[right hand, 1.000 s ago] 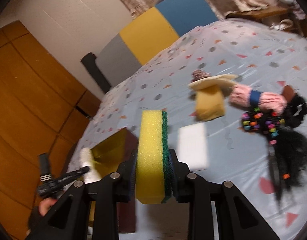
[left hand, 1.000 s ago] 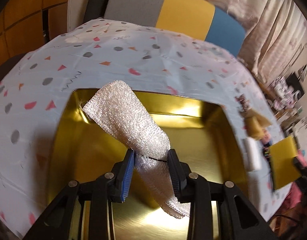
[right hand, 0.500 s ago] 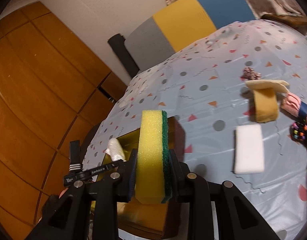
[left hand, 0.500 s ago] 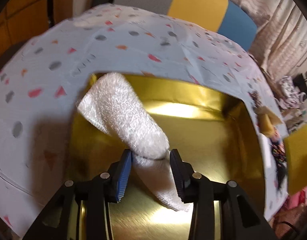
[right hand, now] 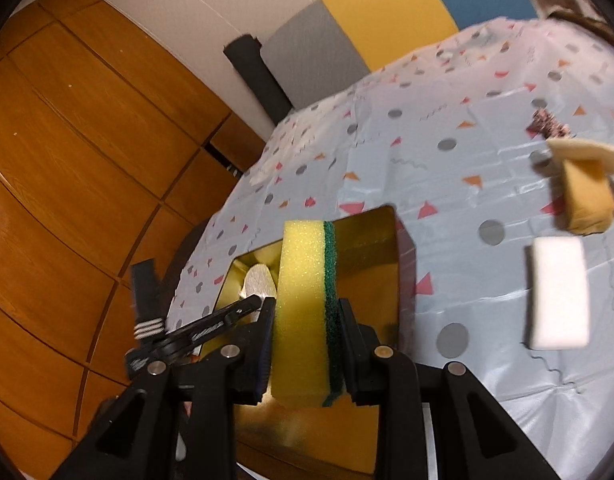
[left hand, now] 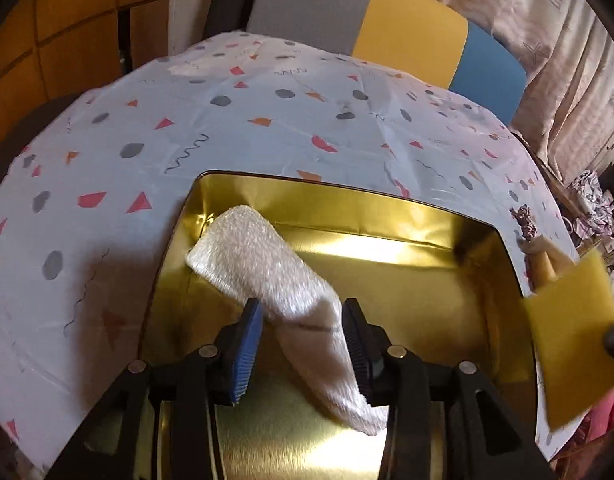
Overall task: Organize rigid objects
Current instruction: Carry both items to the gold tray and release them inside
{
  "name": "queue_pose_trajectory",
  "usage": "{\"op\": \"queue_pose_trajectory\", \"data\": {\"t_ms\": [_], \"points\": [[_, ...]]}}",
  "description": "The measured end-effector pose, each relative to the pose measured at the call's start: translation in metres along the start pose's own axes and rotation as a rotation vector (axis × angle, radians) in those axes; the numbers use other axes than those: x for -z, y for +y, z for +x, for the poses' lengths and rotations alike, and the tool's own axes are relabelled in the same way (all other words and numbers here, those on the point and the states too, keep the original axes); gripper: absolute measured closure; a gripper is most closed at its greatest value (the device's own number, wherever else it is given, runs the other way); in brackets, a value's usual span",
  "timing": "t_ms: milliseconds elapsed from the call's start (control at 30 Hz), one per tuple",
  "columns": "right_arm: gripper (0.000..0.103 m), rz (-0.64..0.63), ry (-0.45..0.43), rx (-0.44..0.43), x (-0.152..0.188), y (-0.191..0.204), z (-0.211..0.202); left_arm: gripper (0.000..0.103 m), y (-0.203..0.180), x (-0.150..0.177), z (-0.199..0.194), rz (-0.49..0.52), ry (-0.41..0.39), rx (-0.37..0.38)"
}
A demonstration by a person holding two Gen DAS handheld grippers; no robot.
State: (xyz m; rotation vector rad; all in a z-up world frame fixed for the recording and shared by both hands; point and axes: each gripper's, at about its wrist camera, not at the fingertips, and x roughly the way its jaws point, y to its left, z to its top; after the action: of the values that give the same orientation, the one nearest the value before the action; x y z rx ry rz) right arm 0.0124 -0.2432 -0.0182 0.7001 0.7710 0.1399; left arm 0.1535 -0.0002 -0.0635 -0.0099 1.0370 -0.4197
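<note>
A gold tin box (left hand: pixel 387 208) sits open on the patterned tablecloth (left hand: pixel 267 120). Inside it a white fluffy cloth pad (left hand: pixel 267 268) leans against the box's left wall. My left gripper (left hand: pixel 303 312) straddles the pad's lower part. Its jaws are opening, and a sliver of gap shows beside the left blue pad. My right gripper (right hand: pixel 306 304) is shut on a yellow sponge with a green scouring side (right hand: pixel 303 280), held upright over the box (right hand: pixel 367 236). That sponge (left hand: pixel 571 332) also shows at the box's right edge in the left wrist view.
A white block sponge (right hand: pixel 559 292) and a tan sponge (right hand: pixel 589 196) under a cream pad (right hand: pixel 583 152) lie on the table to the right of the box. A grey, yellow and blue chair back (left hand: pixel 387 12) stands behind the table. Wooden cabinets (right hand: pixel 87 160) are on the left.
The left jaws have widened around the white pad, which stays in the box. The right gripper has carried the sponge leftward, from beside the box to over it.
</note>
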Motion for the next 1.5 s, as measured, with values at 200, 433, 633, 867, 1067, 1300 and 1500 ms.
{"op": "queue_pose_trajectory", "data": {"t_ms": [200,433,633,867,1067,1300,1500], "points": [[0.074,0.038,0.074,-0.015,-0.008,-0.001,0.043,0.059,0.011,0.025,-0.037,-0.095,-0.066,0.006],[0.074,0.002,0.151,-0.001,-0.023,0.007,0.092,0.058,0.018,0.058,-0.063,-0.154,-0.099,0.034],[0.074,0.018,0.232,-0.022,-0.031,0.009,0.137,0.058,0.012,0.070,-0.067,-0.148,-0.076,0.035],[0.056,-0.196,0.221,0.110,-0.032,0.034,0.155,0.058,0.011,0.073,-0.072,-0.157,-0.091,0.013],[0.034,-0.388,0.174,0.254,-0.028,0.048,0.140,0.058,0.014,0.073,-0.072,-0.166,-0.097,-0.016],[0.034,-0.562,0.113,0.340,-0.017,0.066,0.112,0.058,0.012,0.076,-0.071,-0.181,-0.091,-0.016],[0.034,-0.612,0.064,0.378,-0.003,0.075,0.079,0.058,-0.006,0.081,-0.068,-0.160,-0.064,0.051]]}}
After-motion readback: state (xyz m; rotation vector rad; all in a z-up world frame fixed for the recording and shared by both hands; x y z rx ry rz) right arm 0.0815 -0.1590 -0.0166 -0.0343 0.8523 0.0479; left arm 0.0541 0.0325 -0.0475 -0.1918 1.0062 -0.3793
